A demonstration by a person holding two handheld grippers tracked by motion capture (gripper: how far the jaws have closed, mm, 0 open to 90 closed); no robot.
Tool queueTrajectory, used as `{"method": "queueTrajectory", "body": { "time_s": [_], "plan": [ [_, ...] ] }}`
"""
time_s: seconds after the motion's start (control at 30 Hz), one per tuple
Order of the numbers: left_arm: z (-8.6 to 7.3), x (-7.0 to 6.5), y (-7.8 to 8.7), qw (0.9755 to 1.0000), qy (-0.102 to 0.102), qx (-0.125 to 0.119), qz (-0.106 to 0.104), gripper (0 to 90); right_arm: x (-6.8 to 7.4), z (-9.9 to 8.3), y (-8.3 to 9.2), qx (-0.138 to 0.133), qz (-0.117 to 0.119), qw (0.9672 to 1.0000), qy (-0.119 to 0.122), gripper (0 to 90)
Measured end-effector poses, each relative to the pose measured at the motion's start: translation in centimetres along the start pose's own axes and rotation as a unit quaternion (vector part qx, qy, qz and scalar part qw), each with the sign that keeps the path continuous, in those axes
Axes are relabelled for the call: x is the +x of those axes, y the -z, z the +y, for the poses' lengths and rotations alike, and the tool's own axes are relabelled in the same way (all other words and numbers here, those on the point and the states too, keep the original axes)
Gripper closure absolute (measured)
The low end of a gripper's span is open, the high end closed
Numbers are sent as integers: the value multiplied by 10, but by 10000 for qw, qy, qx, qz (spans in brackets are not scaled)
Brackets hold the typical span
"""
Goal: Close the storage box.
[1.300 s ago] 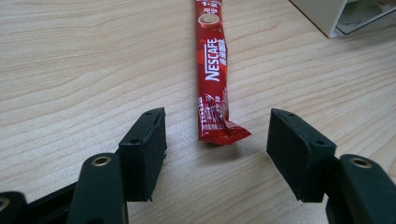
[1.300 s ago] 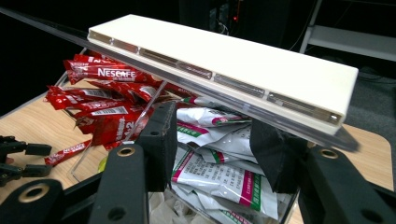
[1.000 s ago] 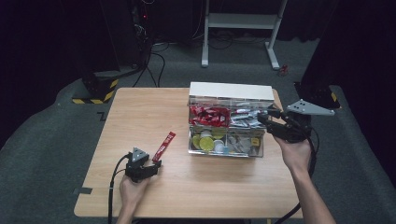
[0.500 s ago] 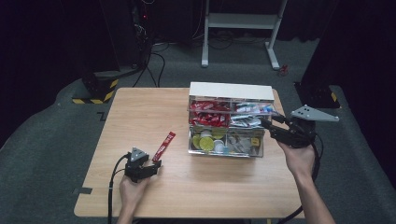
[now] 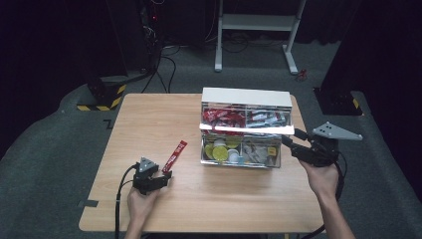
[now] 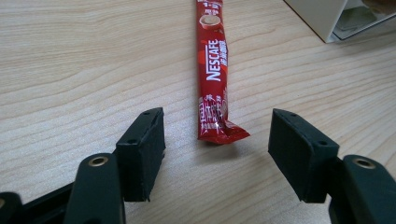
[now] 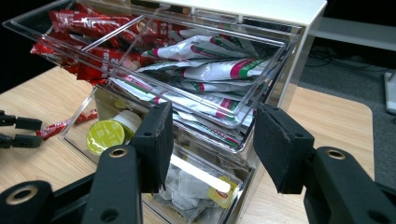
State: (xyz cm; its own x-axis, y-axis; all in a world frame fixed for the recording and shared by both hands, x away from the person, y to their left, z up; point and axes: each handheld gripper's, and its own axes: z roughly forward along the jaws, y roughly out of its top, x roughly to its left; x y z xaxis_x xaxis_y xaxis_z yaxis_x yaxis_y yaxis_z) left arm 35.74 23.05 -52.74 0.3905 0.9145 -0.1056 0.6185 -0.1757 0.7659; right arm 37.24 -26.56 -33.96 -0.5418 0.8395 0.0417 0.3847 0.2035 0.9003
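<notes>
counter (image 5: 149,124): light wood, bare across its left and near parts
floor (image 5: 50,149): grey carpet around the counter
hazard-striped base (image 5: 102,94): black and yellow, on the floor beyond the counter's far left corner
white frame (image 5: 259,22): metal legs and crossbar, standing on the floor behind the counter
cables (image 5: 164,59): dark, trailing over the floor left of the white frame
black stand (image 5: 341,97): dark foot on the floor just off the counter's far right corner
backdrop (image 5: 45,45): black, dark on both sides
</notes>
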Motion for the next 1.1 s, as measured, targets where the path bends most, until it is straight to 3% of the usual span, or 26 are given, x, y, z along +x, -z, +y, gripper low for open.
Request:
{"method": "queueTrajectory", "body": {
  "time_s": [0.23,0.43,0.63,1.1],
  "plan": [
    [0,0,0,10000,-4,-3,3,364,-4,-11,7,-125,-1,9999,-112,473],
    [0,0,0,10000,-15,-8,18,363,-10,-25,11,-212,-139,9995,-186,454],
    [0,0,0,10000,-19,-5,18,363,-19,-44,14,-306,-257,9984,-411,438],
    [0,-1,0,10000,-40,-2,36,359,-26,-86,1,-309,-539,9951,-771,448]
  ]
}}
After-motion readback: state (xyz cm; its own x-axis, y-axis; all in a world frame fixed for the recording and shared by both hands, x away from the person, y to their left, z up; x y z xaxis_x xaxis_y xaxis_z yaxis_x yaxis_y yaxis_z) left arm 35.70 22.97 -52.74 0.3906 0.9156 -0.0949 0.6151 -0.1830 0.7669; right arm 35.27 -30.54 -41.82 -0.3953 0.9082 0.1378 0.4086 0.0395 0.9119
